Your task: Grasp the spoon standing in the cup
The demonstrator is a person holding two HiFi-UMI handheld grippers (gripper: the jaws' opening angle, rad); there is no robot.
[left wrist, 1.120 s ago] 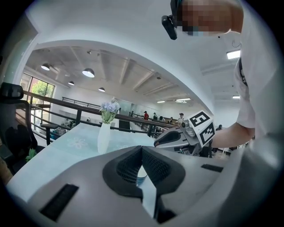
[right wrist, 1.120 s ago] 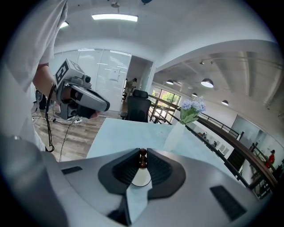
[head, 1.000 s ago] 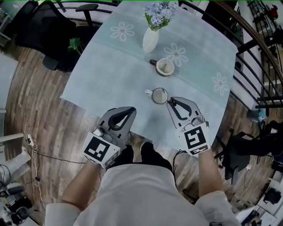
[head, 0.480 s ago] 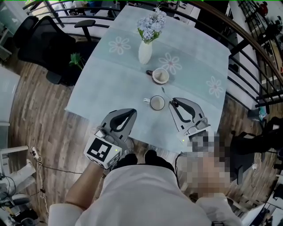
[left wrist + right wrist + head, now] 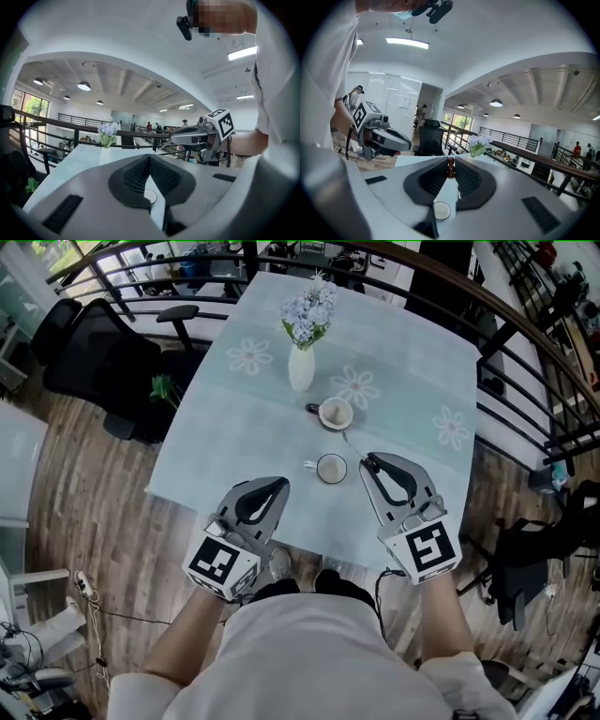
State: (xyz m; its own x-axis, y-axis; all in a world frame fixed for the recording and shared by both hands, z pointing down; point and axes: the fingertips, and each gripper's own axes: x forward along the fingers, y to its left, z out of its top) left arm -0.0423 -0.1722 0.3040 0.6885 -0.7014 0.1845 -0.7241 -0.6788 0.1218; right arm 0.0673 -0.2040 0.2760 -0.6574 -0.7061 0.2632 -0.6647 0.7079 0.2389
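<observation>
The right gripper point(image 5: 450, 161) is clamped on the spoon point(image 5: 450, 167). Its own view shows a brown, knobbed handle end pinched between the two dark ribbed pads point(image 5: 468, 178), close to their tips, with the rest of the gap behind it bare. The head view shows that handle only as a thin line. It leaves the fingertips and slants away to the left, ending just beside the rim of the far cup point(image 5: 336, 413); whether it touches that cup cannot be told. The near cup point(image 5: 331, 469) stands just left of the right fingertips, its handle turned away from them, and the spoon is not in it. The left gripper point(image 5: 279, 483) hangs over the table point(image 5: 216, 446) edge, left of the near cup and apart from it. Its own view shows the tips meeting with nothing between them. That view also catches the right gripper from the side, with its marker cube point(image 5: 224, 123). The right gripper view shows the left one against a black chair point(image 5: 430, 137). Both cubes carry black-and-white square patterns and no legible words. Beyond both sets of fingers a white vase point(image 5: 301, 369) holds pale blue flowers point(image 5: 307, 315) on the daisy-printed cloth. Both gripper views show the flowers above the fingertips.
</observation>
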